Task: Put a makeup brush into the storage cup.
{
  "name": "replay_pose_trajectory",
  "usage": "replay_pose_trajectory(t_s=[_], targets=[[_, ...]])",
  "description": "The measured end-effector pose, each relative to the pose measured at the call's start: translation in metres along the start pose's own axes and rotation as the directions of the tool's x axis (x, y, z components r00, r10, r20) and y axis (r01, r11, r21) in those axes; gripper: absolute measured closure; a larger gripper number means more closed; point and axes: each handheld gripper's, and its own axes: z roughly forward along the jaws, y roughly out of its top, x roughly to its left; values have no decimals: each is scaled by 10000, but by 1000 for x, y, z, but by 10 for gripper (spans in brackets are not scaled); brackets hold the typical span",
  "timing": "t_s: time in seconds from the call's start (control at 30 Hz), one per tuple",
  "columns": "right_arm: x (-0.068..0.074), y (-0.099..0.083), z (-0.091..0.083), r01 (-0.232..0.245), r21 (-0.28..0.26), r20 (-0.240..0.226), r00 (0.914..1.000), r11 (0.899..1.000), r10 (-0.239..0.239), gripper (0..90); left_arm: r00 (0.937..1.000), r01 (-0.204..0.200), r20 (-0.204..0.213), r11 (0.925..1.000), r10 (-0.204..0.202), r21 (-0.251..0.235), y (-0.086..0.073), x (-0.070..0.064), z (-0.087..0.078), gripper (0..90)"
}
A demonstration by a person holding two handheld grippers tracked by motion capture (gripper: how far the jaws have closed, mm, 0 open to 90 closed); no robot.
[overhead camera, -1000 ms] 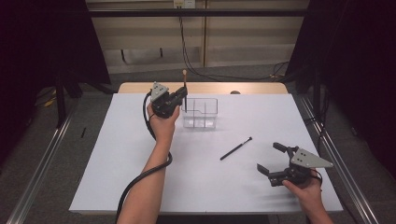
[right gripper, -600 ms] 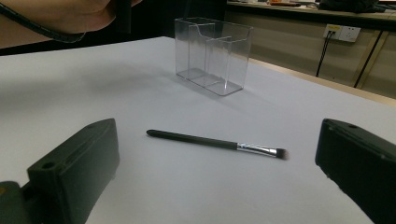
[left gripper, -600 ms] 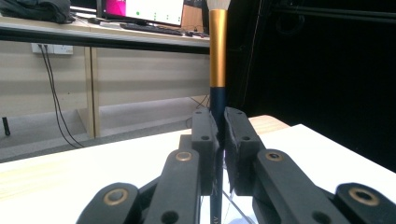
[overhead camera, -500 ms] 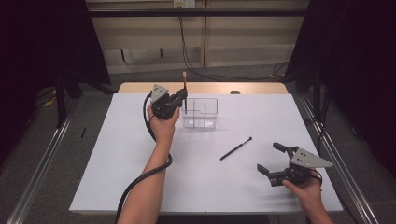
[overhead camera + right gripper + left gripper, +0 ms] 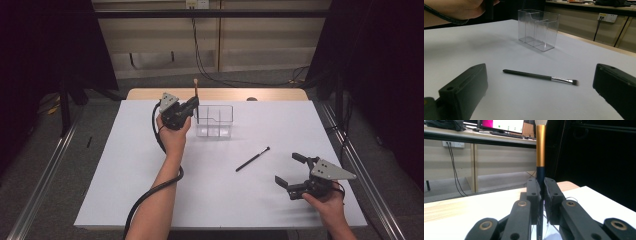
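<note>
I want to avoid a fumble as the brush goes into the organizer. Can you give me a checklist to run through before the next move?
1. Left gripper shut on the gold-banded makeup brush: ok.
2. Brush upright, bristles up: ok.
3. Brush handle tip inside a compartment of the clear organizer: cannot tell.
4. Organizer standing upright on the table: ok.
5. Right gripper open, ready for the small black brush: ok.
6. Small black brush lying free of the organizer: ok.
</note>
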Motion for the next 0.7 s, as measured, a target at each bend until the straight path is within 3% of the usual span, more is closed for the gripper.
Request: replay_pose_trajectory(t_s=[0.7], targets=[[1,0,1,-7,10,-17,10000,10000,7,0,10000,-21,63,9998,20,199,-7,0,-2,826]])
